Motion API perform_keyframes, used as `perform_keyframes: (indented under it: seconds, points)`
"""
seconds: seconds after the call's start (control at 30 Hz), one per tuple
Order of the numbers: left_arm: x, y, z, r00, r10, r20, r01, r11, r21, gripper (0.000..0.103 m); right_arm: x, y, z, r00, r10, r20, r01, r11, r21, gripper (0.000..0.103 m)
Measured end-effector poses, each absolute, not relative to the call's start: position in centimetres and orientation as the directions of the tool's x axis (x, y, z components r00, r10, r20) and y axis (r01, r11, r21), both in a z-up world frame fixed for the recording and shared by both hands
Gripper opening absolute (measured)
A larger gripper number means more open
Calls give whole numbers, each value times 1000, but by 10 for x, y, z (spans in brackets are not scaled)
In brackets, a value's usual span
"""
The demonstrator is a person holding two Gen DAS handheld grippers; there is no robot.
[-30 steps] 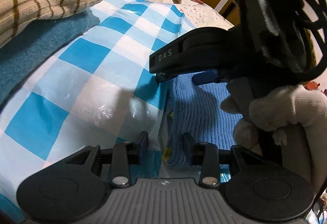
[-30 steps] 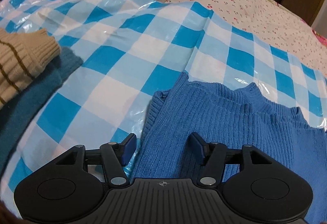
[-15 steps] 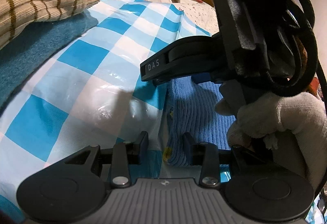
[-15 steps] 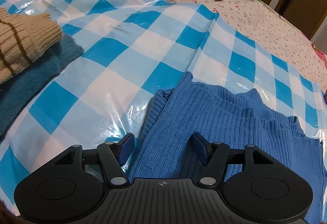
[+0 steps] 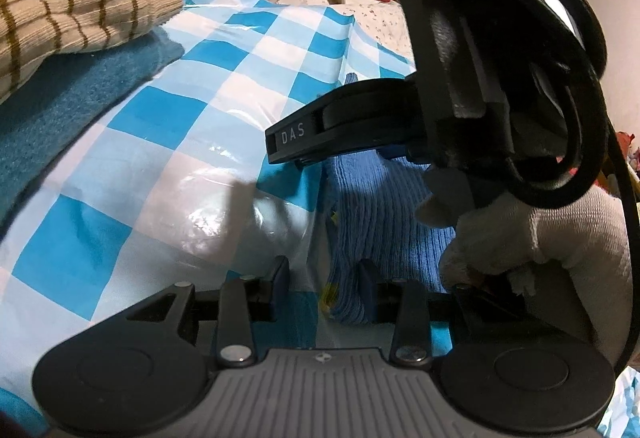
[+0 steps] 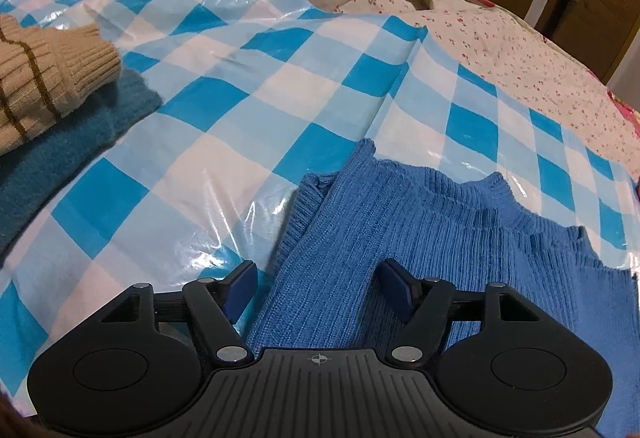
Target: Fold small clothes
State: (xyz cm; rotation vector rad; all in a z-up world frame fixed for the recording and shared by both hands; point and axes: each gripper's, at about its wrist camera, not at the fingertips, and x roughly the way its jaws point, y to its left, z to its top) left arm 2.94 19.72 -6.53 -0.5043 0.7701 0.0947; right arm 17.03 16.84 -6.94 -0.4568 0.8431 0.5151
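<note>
Lying flat, blue knit [image 6: 420,222] runs left-right; right gripper [image 6: 318,288] just widened, left gripper [image 5: 322,288] apart, empty.

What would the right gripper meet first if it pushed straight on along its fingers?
Most likely the blue knit sweater: the right gripper stands open, its jaws just widened, with the sweater's folded left edge lying between and ahead of them on the checkered sheet. Depth is unclear.

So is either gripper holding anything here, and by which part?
Nothing is held. The right gripper, jaws just opened wide, straddles the blue knit garment's left edge; the left gripper is open at that edge too.
</note>
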Motion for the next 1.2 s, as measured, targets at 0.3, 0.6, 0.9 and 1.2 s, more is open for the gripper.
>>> perform_keyframes:
  seconds: [0.3, 0.6, 0.9, 1.2]
  points:
    - [27, 198, -70, 741, -114, -661, -251, 867, -431, 59, 174, 159, -64, 540, 260, -800, -593, 793, -143, 69]
    - [29, 208, -71, 750, -157, -642, -255, 827, -500, 65, 179, 162, -56, 508, 194, -839, -577, 801, -164, 69]
    - [22, 200, -68, 749, -172, -640, -239, 831, -503, 64, 191, 186, -61, 466, 92, -880, -609, 755, -243, 74]
    - [23, 198, -67, 749, -177, -638, -227, 837, -498, 67, 181, 191, -64, 491, 93, -866, -625, 730, -276, 60]
